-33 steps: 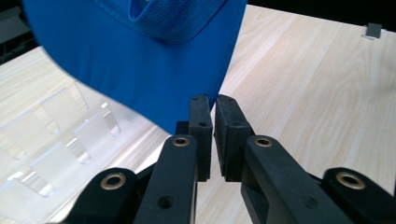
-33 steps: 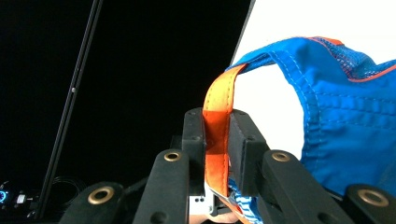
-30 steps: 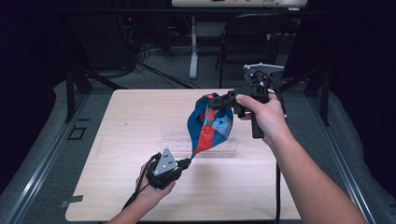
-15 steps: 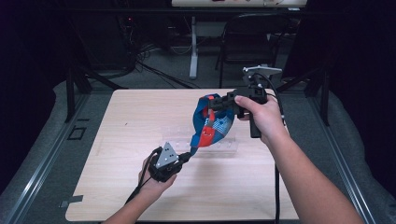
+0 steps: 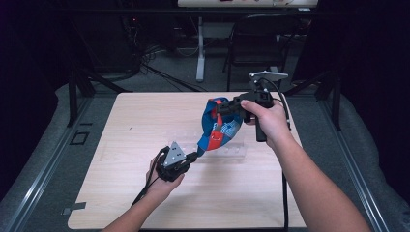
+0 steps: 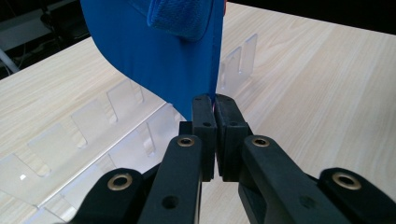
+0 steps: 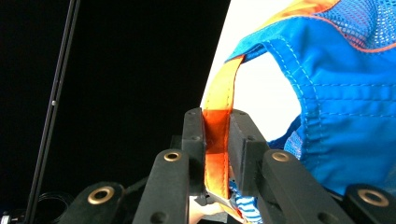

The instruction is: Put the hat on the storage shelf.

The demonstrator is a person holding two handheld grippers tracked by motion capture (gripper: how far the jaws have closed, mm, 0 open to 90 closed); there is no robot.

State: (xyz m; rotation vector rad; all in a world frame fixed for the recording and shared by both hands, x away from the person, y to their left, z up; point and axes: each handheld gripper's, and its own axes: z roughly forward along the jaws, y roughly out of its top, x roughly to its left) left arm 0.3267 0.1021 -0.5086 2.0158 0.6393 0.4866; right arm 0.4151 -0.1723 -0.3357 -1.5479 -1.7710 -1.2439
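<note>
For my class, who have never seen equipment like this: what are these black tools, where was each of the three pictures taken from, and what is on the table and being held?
No robot is here. A person holds a black hand-held gripper in each hand, a tool with two jaws that pinch things.

The high view comes from a fixed camera above the table. The left hand-held gripper shows low and left, the right hand-held gripper higher and right. Between them hangs a blue and orange bag, stretched above the wood.

The other two pictures come from small cameras riding on the tools, looking along their jaws. The left gripper view shows jaws shut on the bag's blue lower edge. The right gripper view shows jaws shut on an orange strap of the bag.

On the table lies a clear plastic rack with upright dividers, under the bag.
</note>
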